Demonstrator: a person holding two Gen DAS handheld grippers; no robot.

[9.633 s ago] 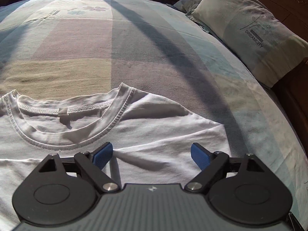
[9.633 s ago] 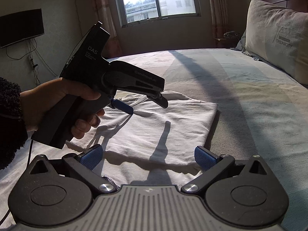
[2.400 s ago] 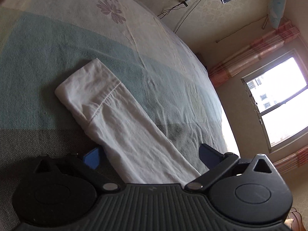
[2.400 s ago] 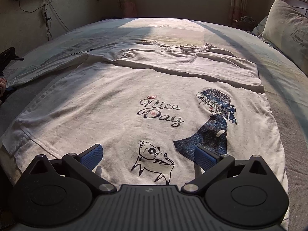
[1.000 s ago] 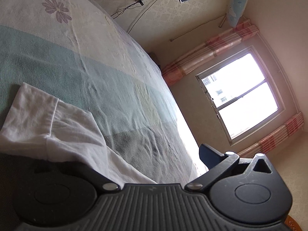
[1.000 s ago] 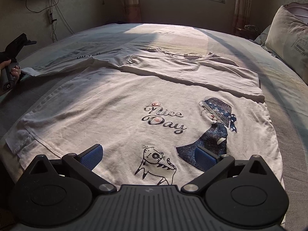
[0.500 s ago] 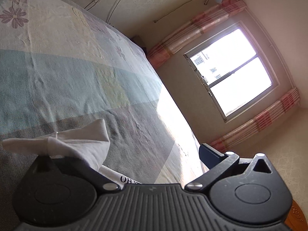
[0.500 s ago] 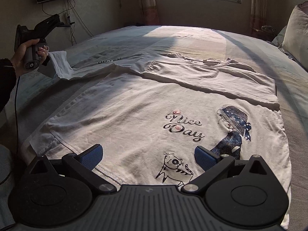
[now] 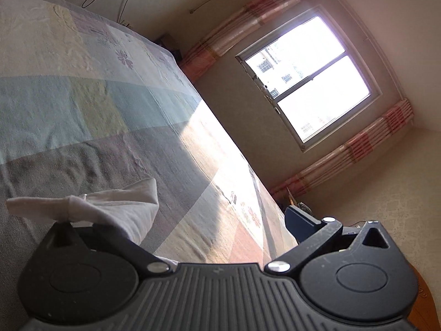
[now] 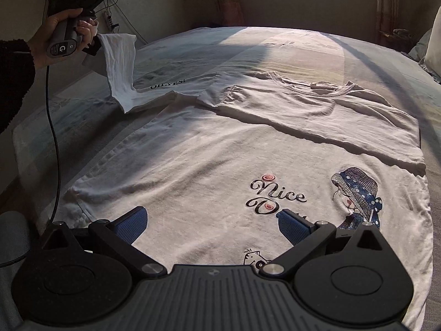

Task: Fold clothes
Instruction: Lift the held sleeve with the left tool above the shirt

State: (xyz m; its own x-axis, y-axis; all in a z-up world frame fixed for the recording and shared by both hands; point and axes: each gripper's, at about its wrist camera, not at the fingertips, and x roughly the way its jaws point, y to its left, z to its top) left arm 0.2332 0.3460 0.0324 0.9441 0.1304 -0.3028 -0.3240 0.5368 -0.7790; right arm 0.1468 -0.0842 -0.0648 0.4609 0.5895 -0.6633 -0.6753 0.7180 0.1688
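A: Where is the shirt?

B: The white T-shirt (image 10: 209, 151) lies spread on the bed (image 10: 317, 44), filling the middle of the right wrist view. Its print, "Nice Day" with a hatted figure and a cat, faces up at the lower right. One sleeve is already folded across the chest near the collar, toward the upper right.

A: And the other sleeve?

B: The long sleeve (image 10: 121, 63) is lifted off the bed at the upper left of that view. It hangs from the left gripper (image 10: 95, 44), which a hand (image 10: 62, 31) holds up there.

A: Is that gripper closed on it?

B: I cannot tell how the jaws stand. In the left wrist view the cuff end (image 9: 91, 207) drapes over the finger at the lower left, while the other finger (image 9: 300, 220) sits well apart at the lower right. The cloth is caught on or around one finger. A true pinch is not visible.

A: The right gripper?

B: The right gripper (image 10: 212, 222) is spread wide and holds nothing. It hovers low over the hem area, with its blue pads (image 10: 132, 223) either side of the print.

A: How should this fold go?

B: I'd judge the sleeve should be carried across the chest. It should be kept taut so it lands flat alongside the folded one. The loose hold could let it slip partway.
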